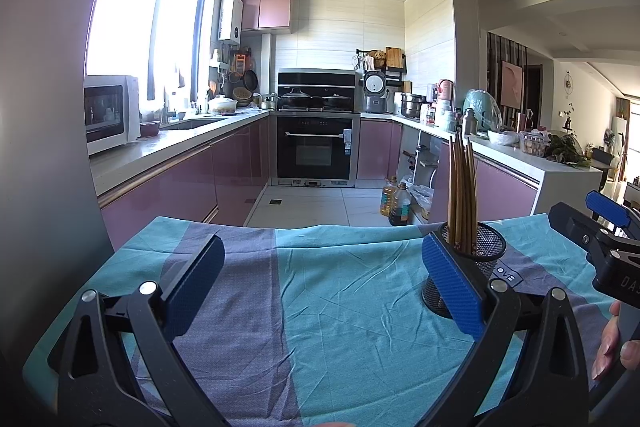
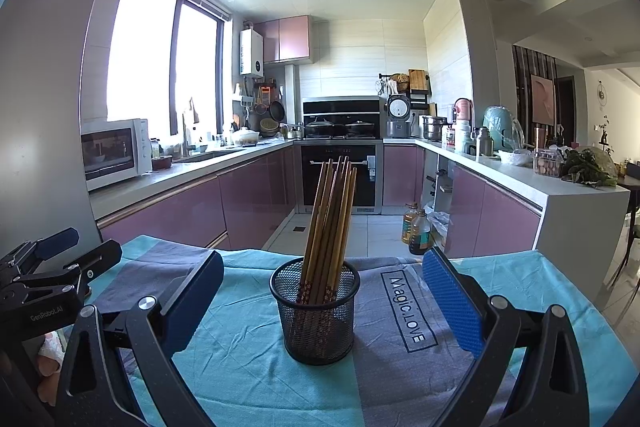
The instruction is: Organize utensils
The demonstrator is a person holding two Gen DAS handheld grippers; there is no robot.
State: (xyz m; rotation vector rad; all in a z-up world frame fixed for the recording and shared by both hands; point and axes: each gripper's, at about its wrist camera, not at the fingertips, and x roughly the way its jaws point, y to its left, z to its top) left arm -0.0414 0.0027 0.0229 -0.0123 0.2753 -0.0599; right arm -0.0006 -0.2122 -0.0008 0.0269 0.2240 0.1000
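A black mesh cup stands upright on the teal and grey cloth. Several wooden chopsticks stand in it, leaning right. My right gripper is open and empty, with the cup midway between its blue pads and untouched. My left gripper is open and empty over bare cloth. The cup with its chopsticks stands just behind that gripper's right pad. The right gripper shows at the right edge of the left wrist view. The left gripper shows at the left edge of the right wrist view.
The cloth-covered table ends just beyond the cup, with kitchen floor behind. Oil bottles stand on the floor by the right counter. Purple cabinets, an oven and a microwave line the room. A grey wall is close on the left.
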